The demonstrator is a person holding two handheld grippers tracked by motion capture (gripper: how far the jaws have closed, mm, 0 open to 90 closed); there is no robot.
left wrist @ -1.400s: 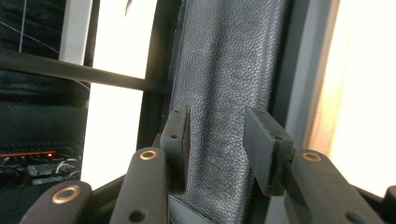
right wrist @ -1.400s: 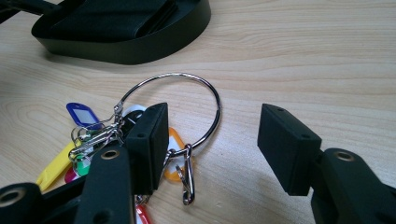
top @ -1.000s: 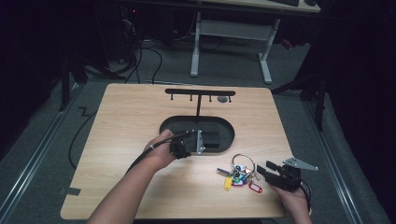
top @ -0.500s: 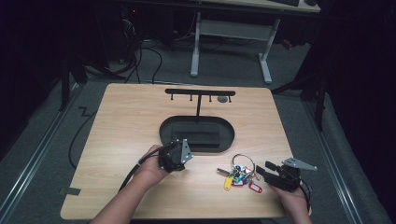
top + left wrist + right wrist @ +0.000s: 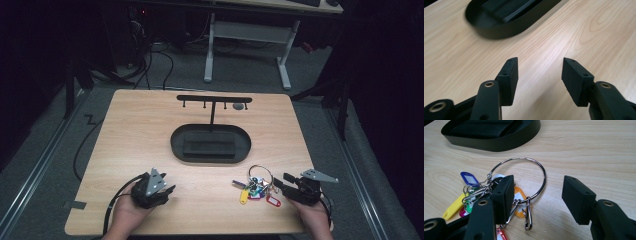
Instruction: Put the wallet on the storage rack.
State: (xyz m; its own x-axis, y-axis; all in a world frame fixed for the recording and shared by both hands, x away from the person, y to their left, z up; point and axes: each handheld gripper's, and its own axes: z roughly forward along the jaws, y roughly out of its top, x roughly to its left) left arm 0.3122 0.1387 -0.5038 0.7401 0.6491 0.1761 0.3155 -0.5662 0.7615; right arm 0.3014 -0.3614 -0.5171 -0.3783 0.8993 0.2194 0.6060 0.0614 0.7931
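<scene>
**Two grippers waiting over the table, key ring lying by the right one**

On the left, the left gripper (image 5: 165,189) is hovering near the front edge of the wooden table (image 5: 135,130), its jaws having just been opening and now standing apart with nothing between them. In the middle, a black oval tray (image 5: 210,143) is sitting with a black hook rack (image 5: 214,99) rising behind it. To the right, the key ring (image 5: 260,173) with its coloured tags (image 5: 252,192) is lying flat on the table, just in front of the tray. The right gripper (image 5: 280,181) is resting beside it, jaws spread wide, one jaw reaching over the tags and gripping nothing.
</scene>
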